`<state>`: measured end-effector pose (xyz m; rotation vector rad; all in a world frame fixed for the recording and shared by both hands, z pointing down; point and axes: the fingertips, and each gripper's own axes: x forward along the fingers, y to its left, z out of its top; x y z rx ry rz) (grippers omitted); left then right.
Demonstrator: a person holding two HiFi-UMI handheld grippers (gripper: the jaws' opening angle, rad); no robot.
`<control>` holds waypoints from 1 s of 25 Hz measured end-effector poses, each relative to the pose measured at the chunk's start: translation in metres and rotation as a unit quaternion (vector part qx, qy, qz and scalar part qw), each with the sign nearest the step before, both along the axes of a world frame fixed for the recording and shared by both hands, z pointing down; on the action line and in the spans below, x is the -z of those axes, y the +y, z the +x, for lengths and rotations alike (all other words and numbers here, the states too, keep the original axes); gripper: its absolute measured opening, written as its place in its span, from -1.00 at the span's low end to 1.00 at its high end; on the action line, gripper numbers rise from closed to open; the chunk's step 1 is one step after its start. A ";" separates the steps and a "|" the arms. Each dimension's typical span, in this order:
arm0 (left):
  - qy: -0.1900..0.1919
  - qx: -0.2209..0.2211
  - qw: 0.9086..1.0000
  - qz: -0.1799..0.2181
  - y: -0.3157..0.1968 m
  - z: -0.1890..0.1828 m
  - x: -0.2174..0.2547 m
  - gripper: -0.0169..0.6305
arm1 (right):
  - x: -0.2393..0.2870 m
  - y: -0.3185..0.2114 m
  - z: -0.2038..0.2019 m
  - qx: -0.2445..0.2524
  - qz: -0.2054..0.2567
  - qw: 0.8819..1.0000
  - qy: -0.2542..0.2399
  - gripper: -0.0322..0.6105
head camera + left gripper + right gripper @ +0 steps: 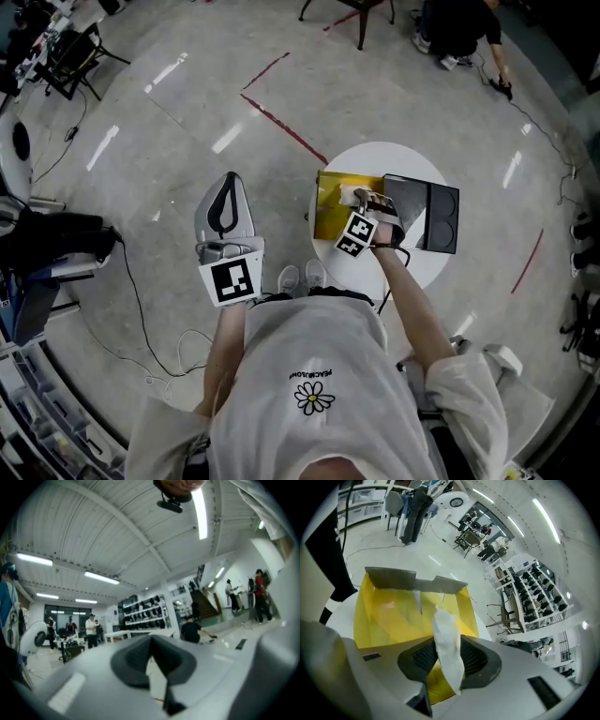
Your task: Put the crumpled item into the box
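Holding white crumpled paper wad point(446, 634), apparently light, soft, crushable, best pinched mid-body: right gripper point(449, 660), jaws part-open, pinching it above near edge of yellow open box point(389, 611); left gripper point(151, 648) closed, empty.

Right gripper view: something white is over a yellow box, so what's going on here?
A person is working with two hand-held grippers at a small round white table. The right gripper has the white crumpled item between its jaws, with the pads against both sides, and holds it above the open yellow box. The item is not in the box yet. The left gripper is shut and empty, held off to the side over the floor.
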<state>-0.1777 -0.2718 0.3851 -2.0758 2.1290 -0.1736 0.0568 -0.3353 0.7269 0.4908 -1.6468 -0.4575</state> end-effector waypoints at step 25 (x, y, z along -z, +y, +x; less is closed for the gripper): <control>0.016 -0.034 0.999 0.004 0.004 0.015 -0.003 -0.95 | 0.032 0.023 -0.009 -0.073 -0.133 0.980 -0.126 -0.06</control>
